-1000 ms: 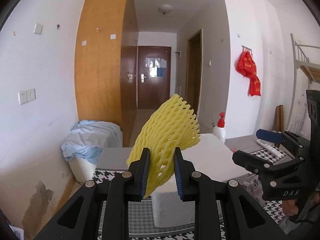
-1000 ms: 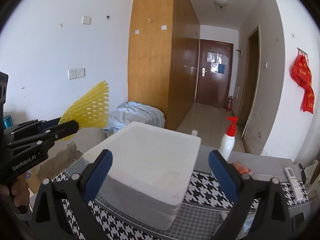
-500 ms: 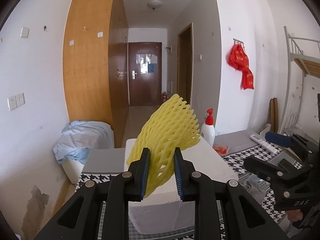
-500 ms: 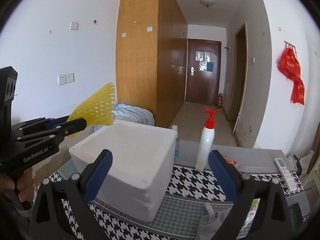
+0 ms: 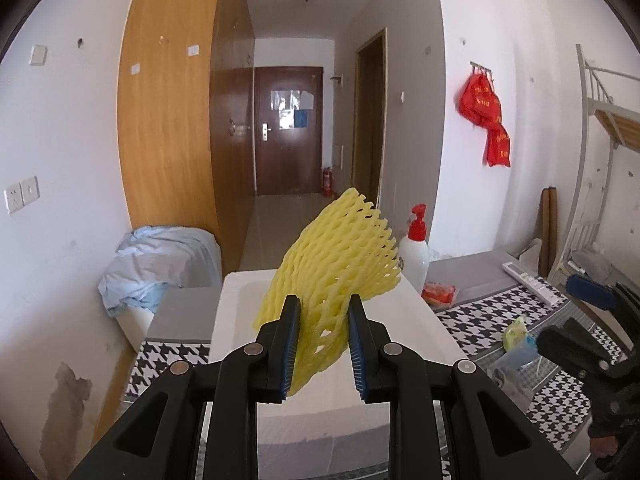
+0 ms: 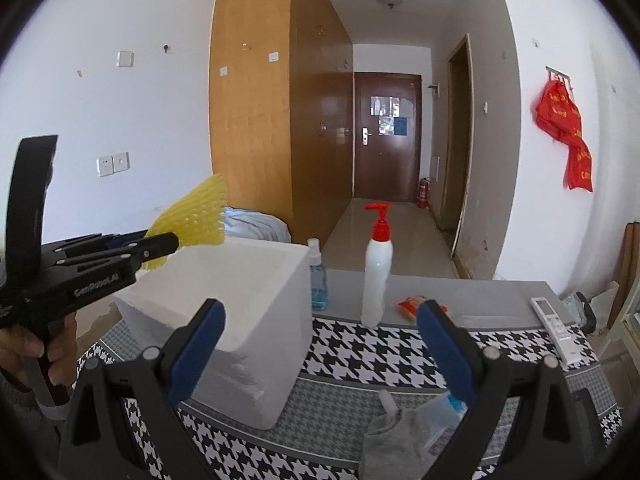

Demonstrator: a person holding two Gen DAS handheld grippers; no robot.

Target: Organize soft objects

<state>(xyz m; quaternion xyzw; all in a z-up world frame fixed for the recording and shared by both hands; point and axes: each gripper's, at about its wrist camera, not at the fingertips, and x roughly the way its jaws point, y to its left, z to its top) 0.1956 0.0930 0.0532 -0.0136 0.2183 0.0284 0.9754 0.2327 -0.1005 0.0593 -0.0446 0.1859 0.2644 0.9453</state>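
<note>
Left wrist view: my left gripper (image 5: 323, 344) sits bottom centre, jaws pinching the yellow foam net (image 5: 336, 264). The net fans up and right from the pads, in front of the white foam box (image 5: 416, 344) at lower centre. A pump bottle (image 5: 414, 254) stands just right of the net. My right gripper (image 5: 592, 332) pokes in at the right edge; I can't tell its jaws from here.

Right wrist view: right gripper (image 6: 320, 344) at the bottom, jaws spread wide, nothing between the pads. The box (image 6: 248, 320) is left of centre on the houndstooth cloth (image 6: 372, 352). The left gripper (image 6: 160, 242) comes in from the left edge with the net (image 6: 192, 220) sticking out over the box's upper left corner. A hand (image 6: 36, 356) grips its handle at lower left. A grey rag (image 6: 396, 440) lies bottom centre.
</note>
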